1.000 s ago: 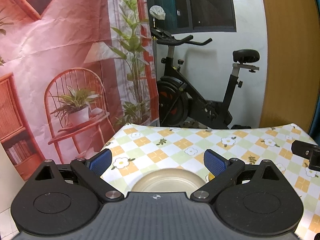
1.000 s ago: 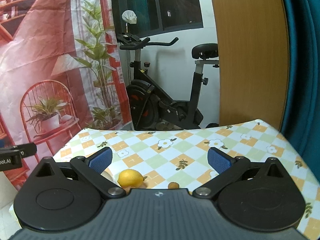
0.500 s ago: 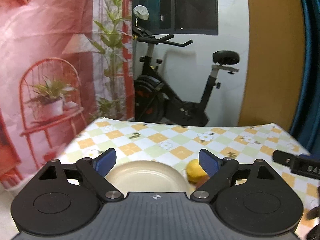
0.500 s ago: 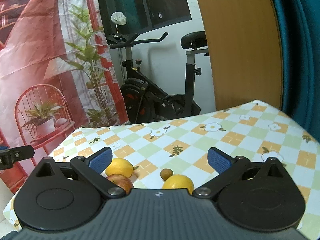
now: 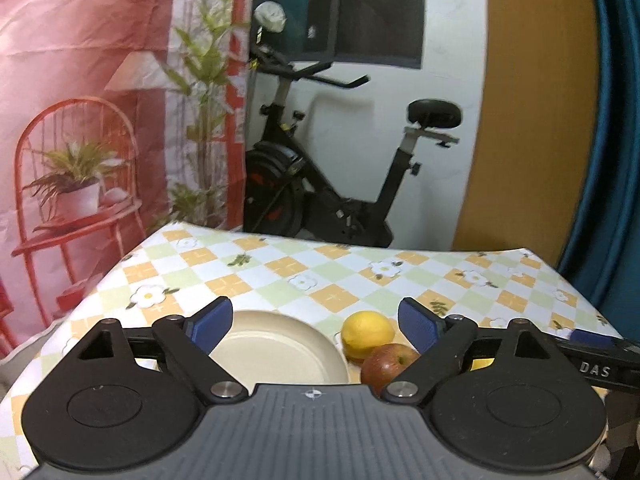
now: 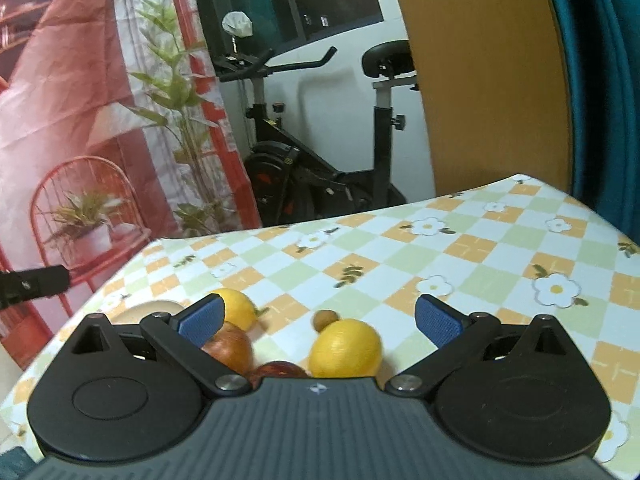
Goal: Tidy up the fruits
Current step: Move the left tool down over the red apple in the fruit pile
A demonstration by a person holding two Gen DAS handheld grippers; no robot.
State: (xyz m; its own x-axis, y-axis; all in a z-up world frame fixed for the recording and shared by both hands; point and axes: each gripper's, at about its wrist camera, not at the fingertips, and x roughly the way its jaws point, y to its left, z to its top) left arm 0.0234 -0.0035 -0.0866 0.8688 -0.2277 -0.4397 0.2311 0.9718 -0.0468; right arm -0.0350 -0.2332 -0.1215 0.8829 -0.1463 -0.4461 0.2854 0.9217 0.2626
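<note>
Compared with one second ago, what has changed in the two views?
Both grippers tilted down toward the table: left gripper now sees a lemon and apple beside the plate; right gripper sees a second lemon. Nothing was grasped; both stay open, fruits unmoved.

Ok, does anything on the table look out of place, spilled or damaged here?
Nothing is spilled or damaged. The round cream plate holds nothing, while the fruit lies loose on the checked floral tablecloth: two yellow lemons, two red apples and a small brown round fruit. Both grippers are open.
</note>
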